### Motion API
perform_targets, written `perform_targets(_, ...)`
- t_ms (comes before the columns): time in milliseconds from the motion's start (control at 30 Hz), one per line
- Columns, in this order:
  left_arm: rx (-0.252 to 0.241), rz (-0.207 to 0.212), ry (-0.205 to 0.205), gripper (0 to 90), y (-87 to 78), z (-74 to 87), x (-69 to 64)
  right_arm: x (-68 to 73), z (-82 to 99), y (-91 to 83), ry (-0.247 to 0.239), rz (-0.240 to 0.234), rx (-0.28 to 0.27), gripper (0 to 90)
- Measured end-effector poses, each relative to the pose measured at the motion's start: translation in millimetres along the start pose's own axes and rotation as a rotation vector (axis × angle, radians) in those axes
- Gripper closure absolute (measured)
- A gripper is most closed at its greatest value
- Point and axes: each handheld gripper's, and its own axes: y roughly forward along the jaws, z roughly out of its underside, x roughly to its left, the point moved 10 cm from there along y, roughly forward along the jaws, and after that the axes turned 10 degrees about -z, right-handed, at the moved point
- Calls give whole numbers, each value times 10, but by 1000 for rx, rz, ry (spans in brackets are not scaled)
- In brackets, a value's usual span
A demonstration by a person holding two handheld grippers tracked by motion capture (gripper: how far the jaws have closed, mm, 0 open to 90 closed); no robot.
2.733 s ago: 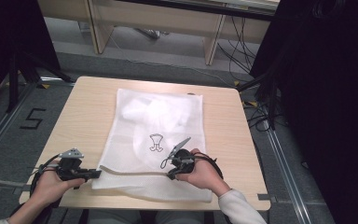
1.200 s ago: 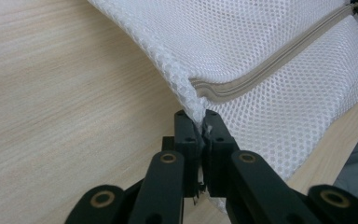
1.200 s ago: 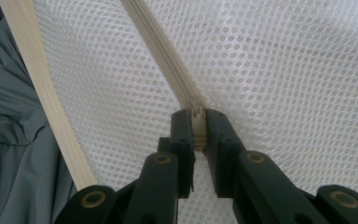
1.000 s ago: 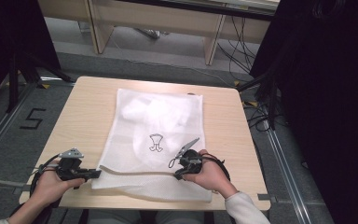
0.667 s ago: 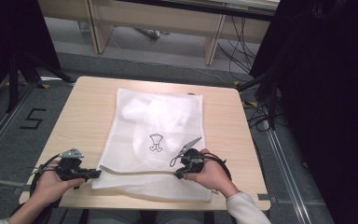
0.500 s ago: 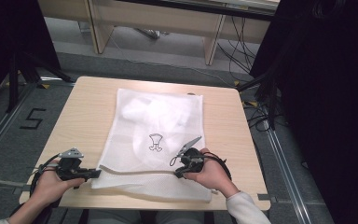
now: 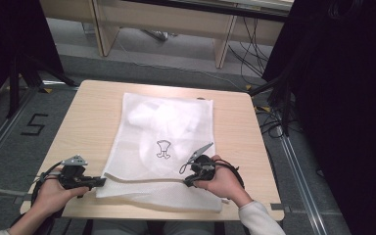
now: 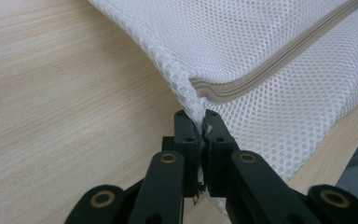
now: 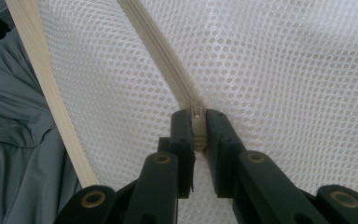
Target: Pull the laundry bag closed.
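Note:
A white mesh laundry bag [image 7: 166, 132] lies flat on the wooden table [image 7: 93, 112], with something white inside it and a small black print [image 7: 163, 148] on top. A beige zipper [image 7: 142, 180] runs along its near end. My left gripper [image 7: 100, 181] is shut on the bag's near left corner, where the zipper [image 8: 279, 60] ends; the mesh is pinched at my left gripper [image 8: 200, 119]. My right gripper [image 7: 187, 182] is shut on the zipper's slider [image 9: 197, 127], farther right along the zipper [image 9: 154, 42], between the jaws of my right gripper [image 9: 196, 116].
The table's near edge [image 9: 42, 70] runs just under the bag, with grey clothing [image 9: 9, 140] below it. Pale desks [image 7: 166, 24] stand behind the table. Cables [image 7: 269, 122] lie on the floor at the right, and a "5" mark [image 7: 34, 125] at the left.
Since the oldest frame my right gripper has slid a little to the right along the zipper. Over the last second neither hand has moved.

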Motion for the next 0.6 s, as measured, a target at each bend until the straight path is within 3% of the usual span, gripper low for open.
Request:
perform_targets(500, 0, -1, 1, 857, -1, 0, 2, -19, 43, -23, 12, 2, -2, 827)
perform_targets(567, -19, -6, -2, 857, 7, -11, 3, -22, 56, -30, 13, -2, -1, 827)
perform_targets(600, 4, -3, 7, 857, -6, 5, 8, -22, 60, -28, 14, -3, -3, 827)
